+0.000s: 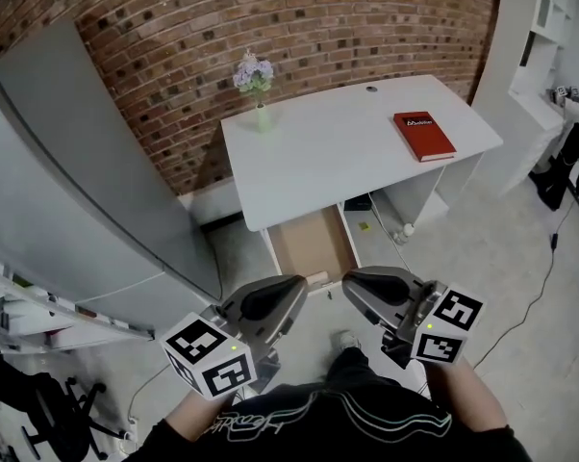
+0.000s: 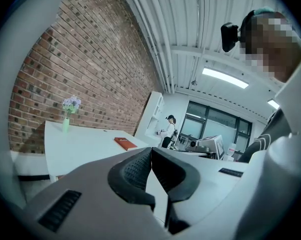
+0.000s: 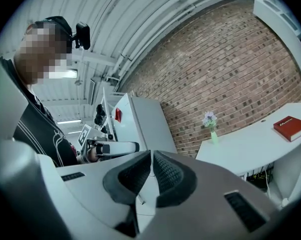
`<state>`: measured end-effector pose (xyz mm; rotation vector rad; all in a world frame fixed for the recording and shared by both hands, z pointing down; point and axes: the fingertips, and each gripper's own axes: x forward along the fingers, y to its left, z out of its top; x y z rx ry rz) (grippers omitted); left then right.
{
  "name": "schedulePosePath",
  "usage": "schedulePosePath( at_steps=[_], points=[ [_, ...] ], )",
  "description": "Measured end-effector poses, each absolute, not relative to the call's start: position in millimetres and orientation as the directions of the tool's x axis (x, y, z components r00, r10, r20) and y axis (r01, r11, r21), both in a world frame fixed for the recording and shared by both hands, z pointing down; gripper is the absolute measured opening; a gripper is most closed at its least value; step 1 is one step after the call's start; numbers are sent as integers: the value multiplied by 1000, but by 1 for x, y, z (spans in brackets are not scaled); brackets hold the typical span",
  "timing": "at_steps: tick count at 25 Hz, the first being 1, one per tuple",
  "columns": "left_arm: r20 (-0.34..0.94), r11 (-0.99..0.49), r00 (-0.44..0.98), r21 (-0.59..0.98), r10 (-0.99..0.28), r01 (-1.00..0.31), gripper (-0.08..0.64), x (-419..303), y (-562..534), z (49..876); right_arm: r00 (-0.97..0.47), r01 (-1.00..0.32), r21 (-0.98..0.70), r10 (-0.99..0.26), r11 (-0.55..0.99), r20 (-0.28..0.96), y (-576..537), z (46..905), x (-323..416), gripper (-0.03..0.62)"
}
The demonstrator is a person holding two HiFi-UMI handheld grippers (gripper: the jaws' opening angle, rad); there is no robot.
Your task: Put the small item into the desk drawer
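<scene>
The brick wall (image 1: pixel 299 27) closes the back of the scene, with a tall grey cabinet (image 1: pixel 68 191) standing against it on the left. The white tabletop (image 1: pixel 338 152) stands before the wall.

The drawer (image 1: pixel 314 243) under the tabletop's front edge is pulled open, its brown floor in view.

Both forearms are drawn in close to the body, well short of the drawer. The left forearm (image 1: pixel 188 420) carries the left tool (image 1: pixel 291 293) low, with its nose angled inward and forward. The right forearm (image 1: pixel 474 393) carries the right tool (image 1: pixel 354 287) the same way, nose turned inward. The two noses are near each other but apart.

In the left gripper view the left tool (image 2: pixel 150 151) has its jaws together at the tips with nothing between them. In the right gripper view the right tool (image 3: pixel 151 156) is likewise closed and empty.

A red book (image 1: pixel 424 135) lies flat on the tabletop's right side, and a vase of flowers (image 1: pixel 256 85) stands at its back left corner.

A small pale object (image 1: pixel 316 278) sits at the drawer's front lip. Whether it is the small item cannot be told.
</scene>
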<state>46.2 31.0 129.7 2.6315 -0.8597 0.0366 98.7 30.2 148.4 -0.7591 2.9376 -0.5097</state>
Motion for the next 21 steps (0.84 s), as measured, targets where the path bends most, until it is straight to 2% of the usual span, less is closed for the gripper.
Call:
schedulePosePath(
  at_steps=[21],
  points=[
    [115,-746,815,348,-567,-568,21,27,66,128,-875,-469,-341,-480,814,59,71,152,73,51]
  ],
)
